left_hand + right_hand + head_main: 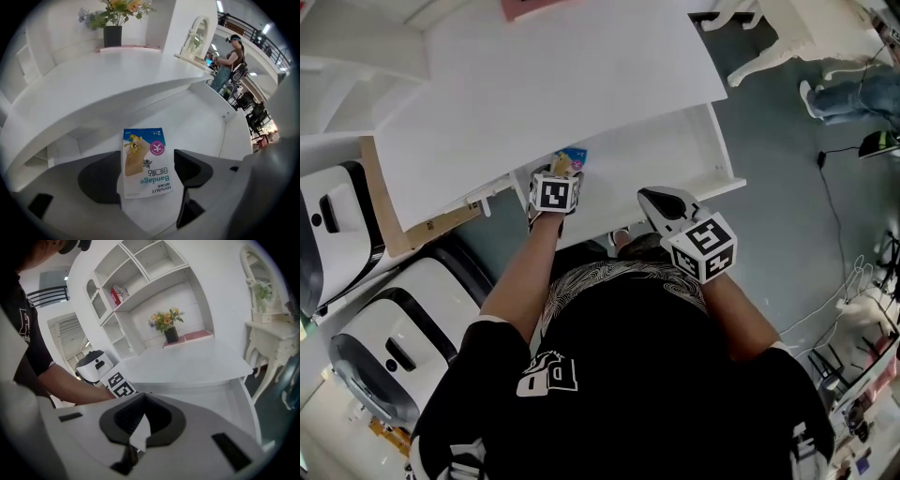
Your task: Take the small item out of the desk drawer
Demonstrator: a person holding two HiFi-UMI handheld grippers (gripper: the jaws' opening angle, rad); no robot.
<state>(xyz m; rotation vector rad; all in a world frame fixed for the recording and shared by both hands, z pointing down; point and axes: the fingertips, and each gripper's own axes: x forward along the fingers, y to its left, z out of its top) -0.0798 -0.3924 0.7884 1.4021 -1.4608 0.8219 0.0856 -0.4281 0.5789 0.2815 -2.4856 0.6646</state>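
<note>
At the left edge of the head view, two white rounded machines (384,347) stand on the grey floor (778,216) beside the white surface (562,66). Just right of them, under the surface's front edge, the drawer (675,155) is pulled out toward the person. It holds a bandage packet (144,161), which lies flat on the drawer's white bottom toward its left end.

The left tool (146,176) reaches into the drawer with its jaws spread wide, one on each side of the packet. In the left gripper view the packet's left edge lies against or over the left jaw's dark pad. A strip of bare drawer bottom separates its right edge from the other jaw, so nothing is clamped. The print on the packet reads upside down from that view.

Further right in the head view, the right tool (141,404) hangs at the drawer's front edge, well apart from the packet. Its jaws are drawn together at the tips and grip nothing.

At the back of the surface a dark pot of flowers (112,35) sits on a pink mat. White shelves (140,282) rise behind it, with a red box (119,294) on one of them. A white table with curved legs (267,343) stands at the right of the right gripper view, and cables (848,281) trail over the floor at the right of the head view.
</note>
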